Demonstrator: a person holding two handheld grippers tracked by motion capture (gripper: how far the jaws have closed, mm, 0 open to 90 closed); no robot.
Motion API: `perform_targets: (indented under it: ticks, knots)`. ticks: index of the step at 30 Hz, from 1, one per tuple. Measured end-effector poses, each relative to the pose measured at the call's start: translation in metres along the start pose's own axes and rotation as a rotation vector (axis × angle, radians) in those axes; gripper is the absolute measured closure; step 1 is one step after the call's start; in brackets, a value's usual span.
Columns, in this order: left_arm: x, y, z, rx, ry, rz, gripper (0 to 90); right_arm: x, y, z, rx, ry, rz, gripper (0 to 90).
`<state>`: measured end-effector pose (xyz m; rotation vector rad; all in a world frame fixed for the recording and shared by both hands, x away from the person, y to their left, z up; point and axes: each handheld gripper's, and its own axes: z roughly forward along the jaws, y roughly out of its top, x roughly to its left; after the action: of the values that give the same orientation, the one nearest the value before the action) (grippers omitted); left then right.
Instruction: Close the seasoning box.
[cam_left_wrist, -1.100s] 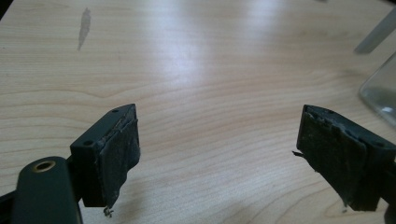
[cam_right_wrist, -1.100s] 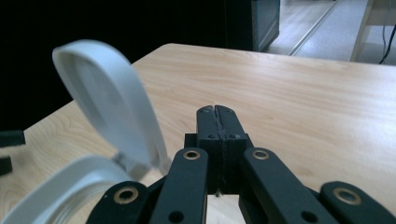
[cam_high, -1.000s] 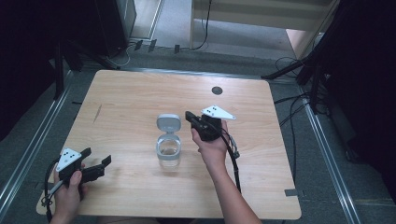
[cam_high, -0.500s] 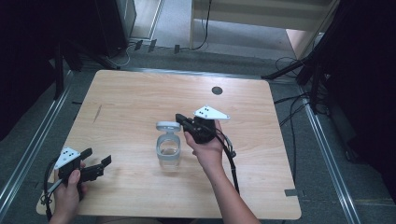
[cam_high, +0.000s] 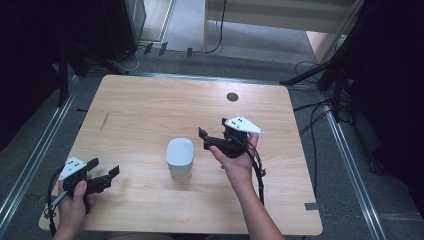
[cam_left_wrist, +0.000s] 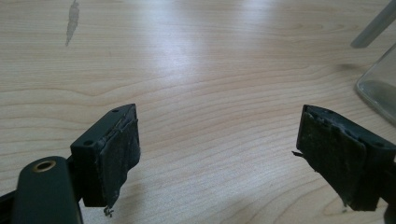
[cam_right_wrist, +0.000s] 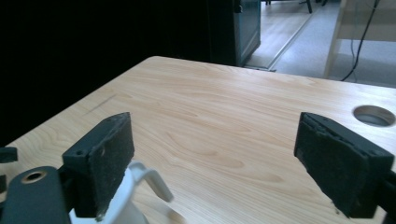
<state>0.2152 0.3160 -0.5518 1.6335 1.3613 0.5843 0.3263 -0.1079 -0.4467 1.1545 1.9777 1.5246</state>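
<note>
Left tool (cam_high: 102, 174): held low at the near left corner of the surface (cam_high: 150, 105), jaws wide apart, nothing between them. The clear jar (cam_high: 179, 167) stands upright near the middle of the surface, white lid (cam_high: 179, 152) seated on top. Right tool (cam_high: 209, 141): just right of the jar, raised off the surface; jaws have just opened wide and are apart from the lid, gripping nothing.
</note>
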Motion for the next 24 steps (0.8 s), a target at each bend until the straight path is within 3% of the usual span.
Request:
perform_targets:
  ticks: [5,10,21,24]
  knots:
    - [-0.001,0.0,0.001,0.0,0.002,0.005,13.7,-0.019,-0.009,-0.014,0.013,-0.006,0.038,11.8]
    - [-0.001,0.0,0.001,0.002,0.0,0.007,13.7,-0.04,-0.022,-0.034,0.016,-0.058,0.054,13.2]
    - [-0.002,0.0,0.001,0.003,0.0,0.013,13.7,-0.07,-0.053,-0.075,0.035,-0.129,0.08,13.2]
    - [-0.002,0.0,0.001,0.005,0.002,0.013,13.7,-0.08,-0.066,-0.09,0.036,-0.149,0.11,13.3]
